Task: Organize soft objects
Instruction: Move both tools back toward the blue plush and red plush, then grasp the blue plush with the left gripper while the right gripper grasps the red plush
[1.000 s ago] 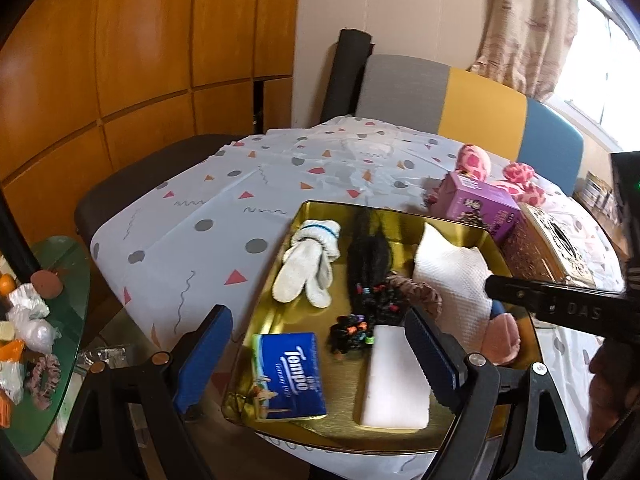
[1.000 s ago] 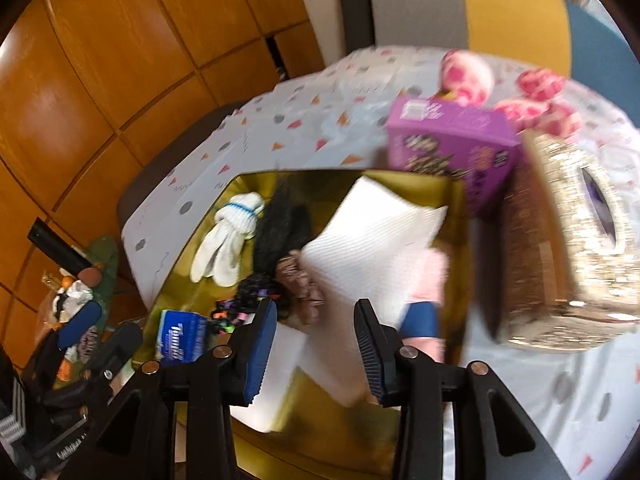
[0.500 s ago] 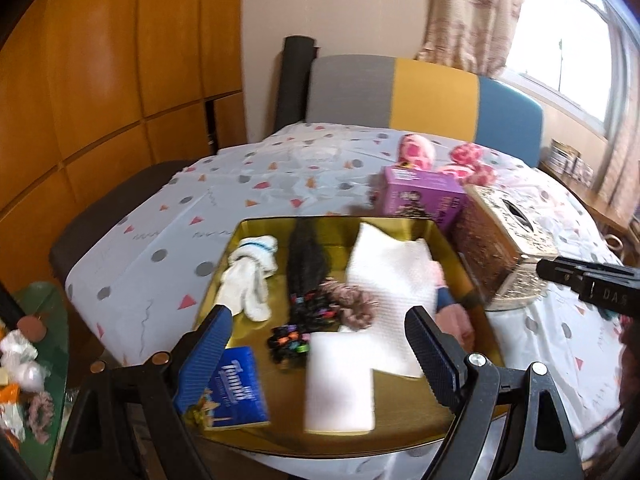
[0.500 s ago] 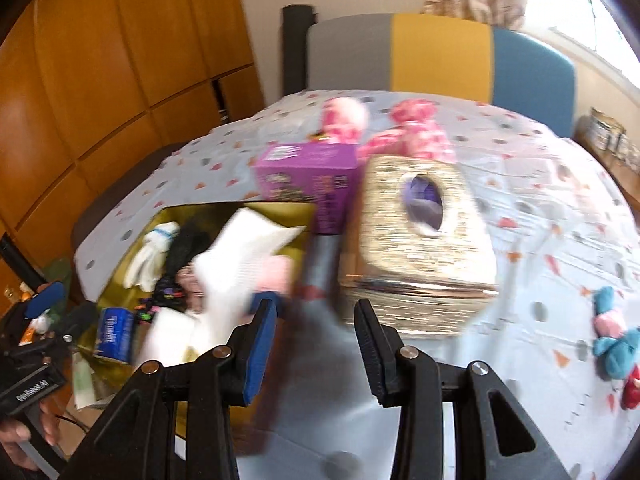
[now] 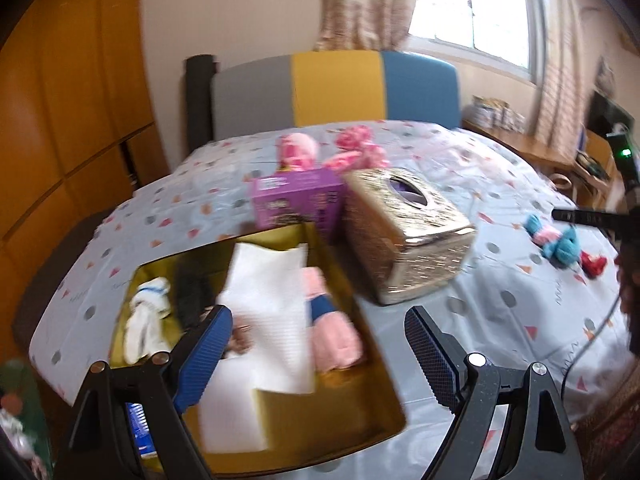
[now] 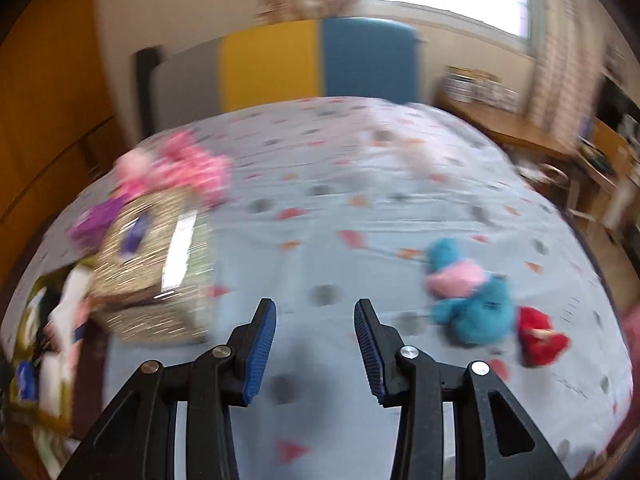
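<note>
The left claw (image 5: 318,344) stands wide with nothing between its blue-padded fingers, hovering over the near right part of the shallow gold metal tray (image 5: 352,412). In the tray lie a white sheet of paper towel (image 5: 268,300), a rolled pink and blue cloth (image 5: 330,324) just right of it, a white sock with a blue stripe (image 5: 146,316) at the tray's left, and a dark bundle (image 5: 190,292) between sock and towel; a blue tissue packet (image 5: 138,426) shows behind the left finger. Touching the tray's far right corner stand a purple cardboard box (image 5: 296,200) and a glittering gold tissue box (image 5: 404,232). The right claw (image 6: 315,354) is partly closed and empty, above the spotted pale tablecloth on the tabletop (image 6: 340,208), well right of the tray. Right of it lie a blue and pink plush toy (image 6: 468,296) and a small red plush (image 6: 540,336) just beside it. Pink plush toys (image 6: 180,172) sit beyond the gold tissue box. The right wrist view is blurred.
</note>
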`<action>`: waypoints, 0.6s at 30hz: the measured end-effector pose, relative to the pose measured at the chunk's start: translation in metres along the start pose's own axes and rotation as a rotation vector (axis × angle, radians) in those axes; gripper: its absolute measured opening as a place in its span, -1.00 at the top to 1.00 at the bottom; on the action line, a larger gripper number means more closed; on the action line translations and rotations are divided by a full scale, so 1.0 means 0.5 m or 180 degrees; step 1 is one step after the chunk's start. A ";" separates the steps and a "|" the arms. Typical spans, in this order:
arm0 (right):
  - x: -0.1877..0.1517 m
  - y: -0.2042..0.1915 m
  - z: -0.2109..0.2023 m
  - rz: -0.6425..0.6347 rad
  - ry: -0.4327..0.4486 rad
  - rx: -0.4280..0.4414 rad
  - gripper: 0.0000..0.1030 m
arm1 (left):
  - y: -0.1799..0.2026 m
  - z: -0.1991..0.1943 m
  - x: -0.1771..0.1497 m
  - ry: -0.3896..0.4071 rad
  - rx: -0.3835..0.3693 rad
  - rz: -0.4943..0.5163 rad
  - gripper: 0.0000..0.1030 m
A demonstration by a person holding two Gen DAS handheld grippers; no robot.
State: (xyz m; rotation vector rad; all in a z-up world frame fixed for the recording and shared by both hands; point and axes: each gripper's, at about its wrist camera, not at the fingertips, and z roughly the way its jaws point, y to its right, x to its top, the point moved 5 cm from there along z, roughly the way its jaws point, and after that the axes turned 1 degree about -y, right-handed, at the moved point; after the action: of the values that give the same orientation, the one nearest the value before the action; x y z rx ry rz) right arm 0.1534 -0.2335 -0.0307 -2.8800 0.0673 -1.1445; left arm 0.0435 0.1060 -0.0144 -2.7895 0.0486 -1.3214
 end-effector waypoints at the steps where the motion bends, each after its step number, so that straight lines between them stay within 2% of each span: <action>1: 0.003 0.042 0.002 0.0141 0.0027 -0.0107 0.21 | 0.017 0.004 0.004 -0.0018 -0.0035 0.0054 -0.72; 6: -0.012 0.229 0.011 0.0909 0.0139 -0.0636 0.21 | 0.111 0.020 0.027 -0.0058 -0.0329 0.0306 -0.72; 8: -0.036 0.300 0.014 0.1408 0.0088 -0.0742 0.21 | 0.155 0.025 0.038 -0.0038 -0.0419 0.0438 -0.72; 11: -0.060 0.365 0.012 0.2046 0.0063 -0.0647 0.21 | 0.221 0.036 0.051 -0.0063 -0.0578 0.0571 -0.72; 18: -0.091 0.409 0.012 0.2593 0.0027 -0.0396 0.21 | 0.378 0.097 0.078 -0.0232 -0.0901 0.0841 -0.67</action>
State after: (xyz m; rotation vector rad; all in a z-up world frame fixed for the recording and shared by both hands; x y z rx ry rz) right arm 0.1192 -0.4350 -0.0776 -2.4769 1.2055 -0.9779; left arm 0.1046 -0.0831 -0.0267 -2.9184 0.6243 -1.2317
